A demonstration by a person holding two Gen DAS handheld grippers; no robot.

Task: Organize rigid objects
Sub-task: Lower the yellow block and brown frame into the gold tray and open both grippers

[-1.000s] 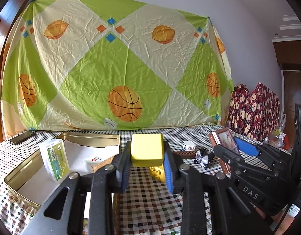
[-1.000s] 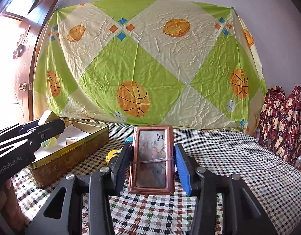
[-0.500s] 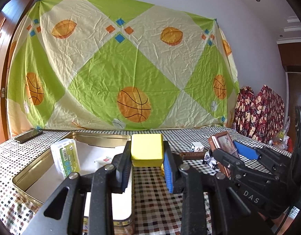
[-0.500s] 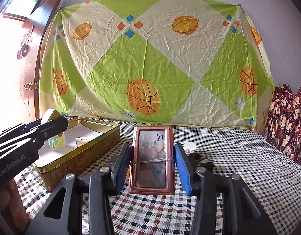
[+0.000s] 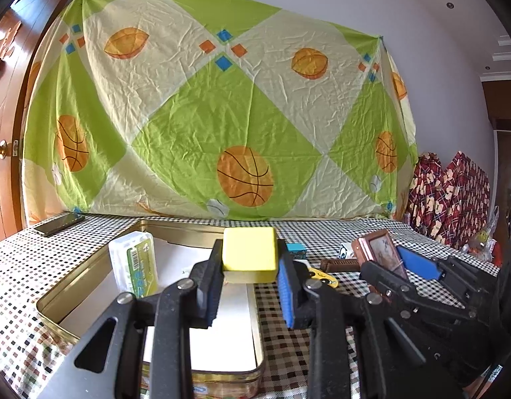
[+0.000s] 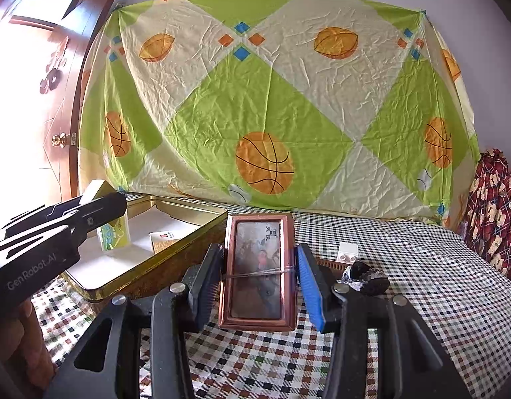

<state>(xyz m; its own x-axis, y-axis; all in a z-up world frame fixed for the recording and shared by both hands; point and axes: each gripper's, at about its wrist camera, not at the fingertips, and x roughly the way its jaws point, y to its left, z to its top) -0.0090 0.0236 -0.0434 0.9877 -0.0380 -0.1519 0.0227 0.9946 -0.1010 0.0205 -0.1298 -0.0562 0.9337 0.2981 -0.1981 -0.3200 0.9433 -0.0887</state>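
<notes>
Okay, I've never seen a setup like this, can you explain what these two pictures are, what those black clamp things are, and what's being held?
Those are two hand-held grippers, each with a camera looking along its fingers. In the left wrist view, the left gripper clamps a yellow block above an open gold tin holding a small green-labelled box. In the right wrist view, the right gripper clamps a brown picture frame. Both work over a checked tablecloth; a white brick and a black object lie there.
</notes>
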